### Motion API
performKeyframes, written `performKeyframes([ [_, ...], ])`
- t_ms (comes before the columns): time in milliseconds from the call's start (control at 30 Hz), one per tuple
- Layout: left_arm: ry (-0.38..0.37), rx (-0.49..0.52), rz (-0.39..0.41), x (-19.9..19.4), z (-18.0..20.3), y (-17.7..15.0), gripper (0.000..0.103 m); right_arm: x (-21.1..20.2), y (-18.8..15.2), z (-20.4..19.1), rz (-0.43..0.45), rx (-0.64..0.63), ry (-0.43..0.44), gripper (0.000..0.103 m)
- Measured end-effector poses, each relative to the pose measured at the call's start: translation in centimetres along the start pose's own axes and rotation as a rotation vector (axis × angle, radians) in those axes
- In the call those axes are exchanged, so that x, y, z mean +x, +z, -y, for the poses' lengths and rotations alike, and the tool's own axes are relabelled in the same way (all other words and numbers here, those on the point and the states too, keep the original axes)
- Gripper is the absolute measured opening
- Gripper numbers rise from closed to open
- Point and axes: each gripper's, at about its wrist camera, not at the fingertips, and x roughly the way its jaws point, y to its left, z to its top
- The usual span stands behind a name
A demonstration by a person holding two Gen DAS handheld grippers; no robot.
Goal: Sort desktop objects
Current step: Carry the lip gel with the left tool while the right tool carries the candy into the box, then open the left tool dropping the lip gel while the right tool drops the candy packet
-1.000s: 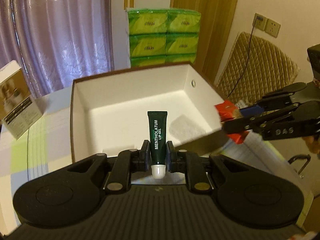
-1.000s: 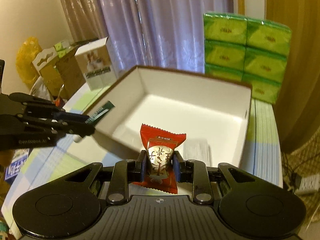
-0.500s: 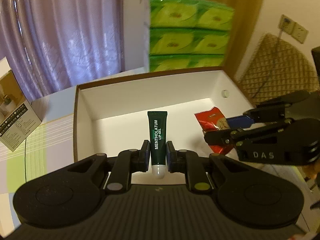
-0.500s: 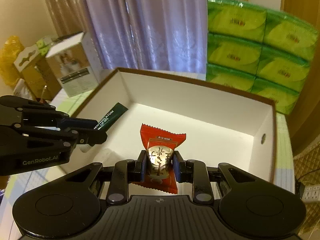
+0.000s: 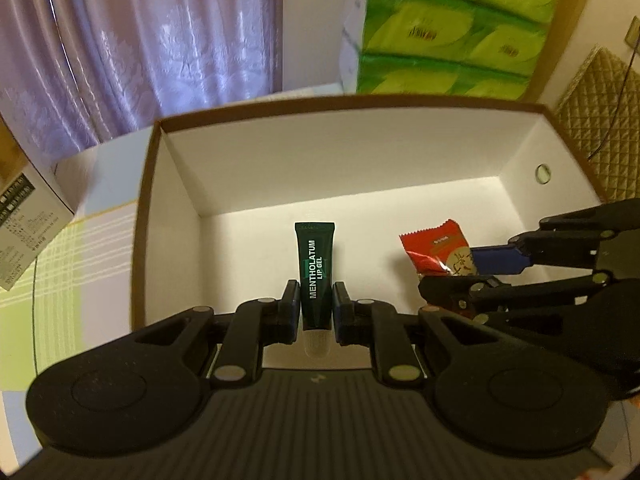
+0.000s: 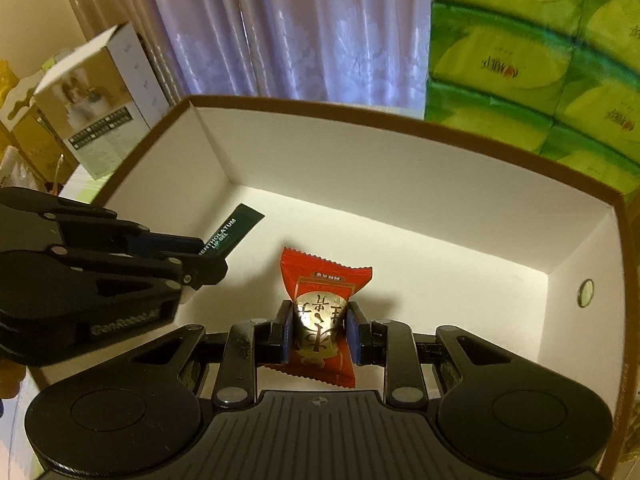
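while both reached over the white box [image 5: 360, 160], the left gripper [image 5: 316, 308] clamped a mentholatum lip gel tube [image 5: 315, 276] and the right gripper [image 6: 318, 334] pinched a red candy packet [image 6: 320, 320] above its floor.

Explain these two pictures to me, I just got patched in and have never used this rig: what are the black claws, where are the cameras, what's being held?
A person holds a two-finger gripper in each hand; a fisheye camera on each looks forward along its fingers. In the left view the left gripper is shut on a dark green lip gel tube. In the right view the right gripper is shut on a red candy. Each gripper also shows at the side of the other's view. Both are over an open white box with a brown rim. Behind it are green tissue packs and a purple curtain.
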Motion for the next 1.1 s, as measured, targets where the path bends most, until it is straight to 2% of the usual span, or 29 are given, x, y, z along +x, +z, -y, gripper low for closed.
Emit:
performKeyframes([
  [300, 0.046, 0.04, -0.057, 2.9, 0.2, 0.2, 0.013, 1.5, 0.5, 0.9, -0.025, 0.006, -0.001, 0.024],
  [400, 0.049, 0.048, -0.054, 3.0, 0.2, 0.3, 0.016, 1.8, 0.6, 1.1, -0.028, 0.02, 0.006, 0.024],
  [433, 0.05, 0.05, -0.054, 3.0, 0.2, 0.3, 0.021, 1.9, 0.7, 1.2, -0.028, 0.022, 0.006, 0.024],
  [867, 0.056, 0.061, -0.042, 2.7, 0.5, 0.8, 0.026, 1.6, 0.8, 0.9, -0.002, 0.019, 0.004, 0.026],
  [900, 0.057, 0.062, -0.041, 2.5, 0.5, 0.9, 0.027, 1.5, 0.8, 0.9, 0.005, 0.018, 0.0, 0.027],
  [967, 0.063, 0.065, -0.037, 2.3, 0.6, 0.8, 0.029, 1.2, 0.8, 1.0, 0.015, 0.016, -0.011, 0.046],
  [1033, 0.073, 0.07, -0.034, 2.1, 0.5, 0.7, 0.03, 0.8, 0.6, 1.1, 0.031, 0.014, -0.026, 0.057],
  [1100, 0.069, 0.068, -0.029, 1.7, 0.5, 0.6, 0.033, 0.2, 0.5, 1.4, 0.041, 0.019, -0.032, 0.062],
])
